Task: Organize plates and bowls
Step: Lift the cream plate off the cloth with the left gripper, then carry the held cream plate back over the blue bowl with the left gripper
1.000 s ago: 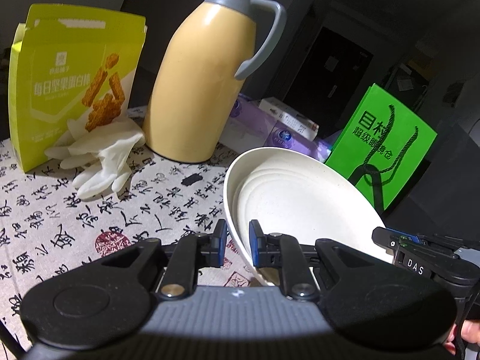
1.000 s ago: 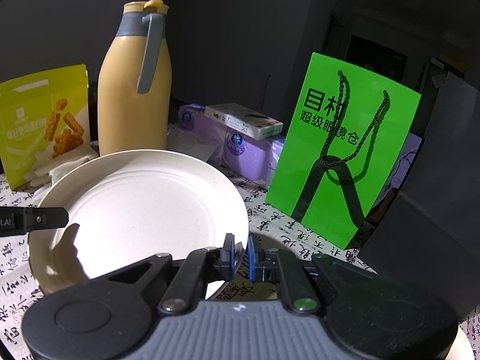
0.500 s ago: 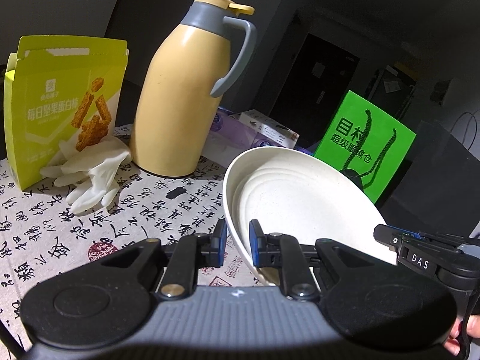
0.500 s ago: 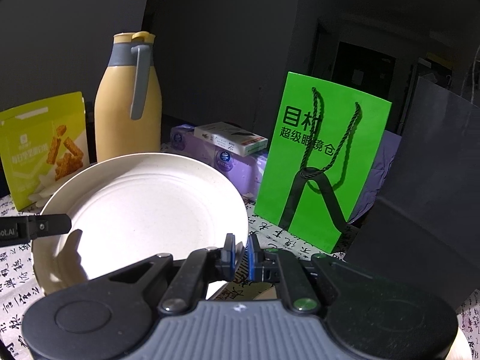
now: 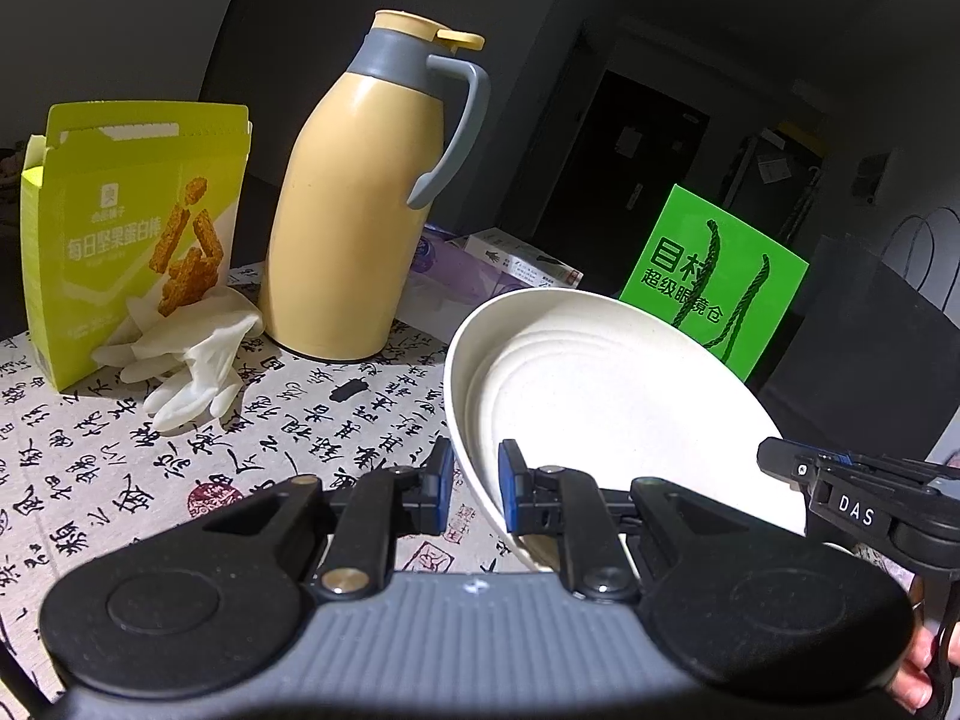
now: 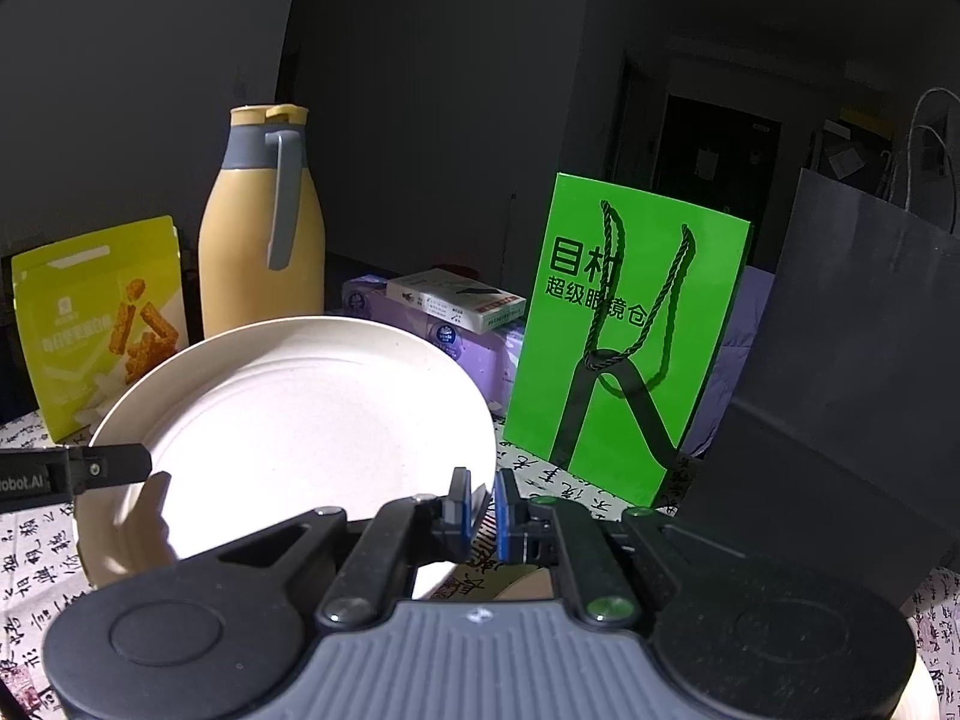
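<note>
A cream plate [image 5: 600, 396] hangs tilted above the calligraphy tablecloth [image 5: 120, 480], held at two opposite edges. My left gripper [image 5: 474, 471] is shut on the plate's left rim. My right gripper [image 6: 480, 495] is shut on its right rim, the thin edge pinched between the blue pads. In the right wrist view the plate [image 6: 300, 420] fills the lower left, and the left gripper's fingertip [image 6: 114, 465] reaches over its far edge. The right gripper's fingertip [image 5: 798, 465] shows at the plate's right side in the left wrist view.
A yellow thermos jug [image 5: 360, 228], a lime snack box [image 5: 132, 240] and white gloves [image 5: 186, 360] stand behind on the left. Purple tissue packs [image 6: 474, 354] topped by a small box, a green bag [image 6: 624, 336] and a dark paper bag [image 6: 840, 372] line the back right.
Both grippers have risen with the plate between them and drawn back a little from the jug and bags. Their grip on the rim is unchanged.
</note>
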Demonstrator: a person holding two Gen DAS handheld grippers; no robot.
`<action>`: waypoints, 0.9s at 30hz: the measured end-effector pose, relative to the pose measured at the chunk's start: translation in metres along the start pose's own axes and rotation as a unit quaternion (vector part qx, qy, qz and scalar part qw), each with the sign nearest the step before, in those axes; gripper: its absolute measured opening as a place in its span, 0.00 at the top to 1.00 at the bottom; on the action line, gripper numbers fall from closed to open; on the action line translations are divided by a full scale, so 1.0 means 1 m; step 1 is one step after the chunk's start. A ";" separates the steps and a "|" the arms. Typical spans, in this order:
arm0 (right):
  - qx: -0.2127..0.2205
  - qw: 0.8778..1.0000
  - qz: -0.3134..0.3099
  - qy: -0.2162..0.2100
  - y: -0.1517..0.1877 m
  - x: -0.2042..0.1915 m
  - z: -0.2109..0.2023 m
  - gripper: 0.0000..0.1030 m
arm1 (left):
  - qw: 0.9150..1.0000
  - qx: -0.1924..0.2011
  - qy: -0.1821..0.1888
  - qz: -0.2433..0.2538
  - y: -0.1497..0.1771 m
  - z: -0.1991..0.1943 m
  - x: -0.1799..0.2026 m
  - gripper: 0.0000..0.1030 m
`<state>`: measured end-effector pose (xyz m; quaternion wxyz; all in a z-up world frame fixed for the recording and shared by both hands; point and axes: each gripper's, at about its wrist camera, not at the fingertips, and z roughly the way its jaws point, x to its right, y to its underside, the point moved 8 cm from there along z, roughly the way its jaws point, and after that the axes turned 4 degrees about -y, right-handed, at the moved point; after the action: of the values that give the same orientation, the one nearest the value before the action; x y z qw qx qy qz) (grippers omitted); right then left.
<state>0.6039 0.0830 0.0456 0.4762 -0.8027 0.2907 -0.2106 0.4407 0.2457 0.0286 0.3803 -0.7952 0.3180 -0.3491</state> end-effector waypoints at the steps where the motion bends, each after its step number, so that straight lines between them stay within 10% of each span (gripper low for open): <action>1: 0.001 1.000 0.001 0.000 0.000 0.000 -0.002 0.93 | 1.000 0.002 0.000 0.001 0.000 -0.003 0.000 0.85; 27: 0.037 0.999 0.018 -0.002 0.010 -0.016 -0.080 0.93 | 0.999 0.036 0.004 0.025 0.002 -0.086 0.007 0.85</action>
<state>0.5400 0.0385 0.0729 0.5097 -0.7796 0.2964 -0.2110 0.3756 0.2060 0.0690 0.4161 -0.7715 0.3265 -0.3536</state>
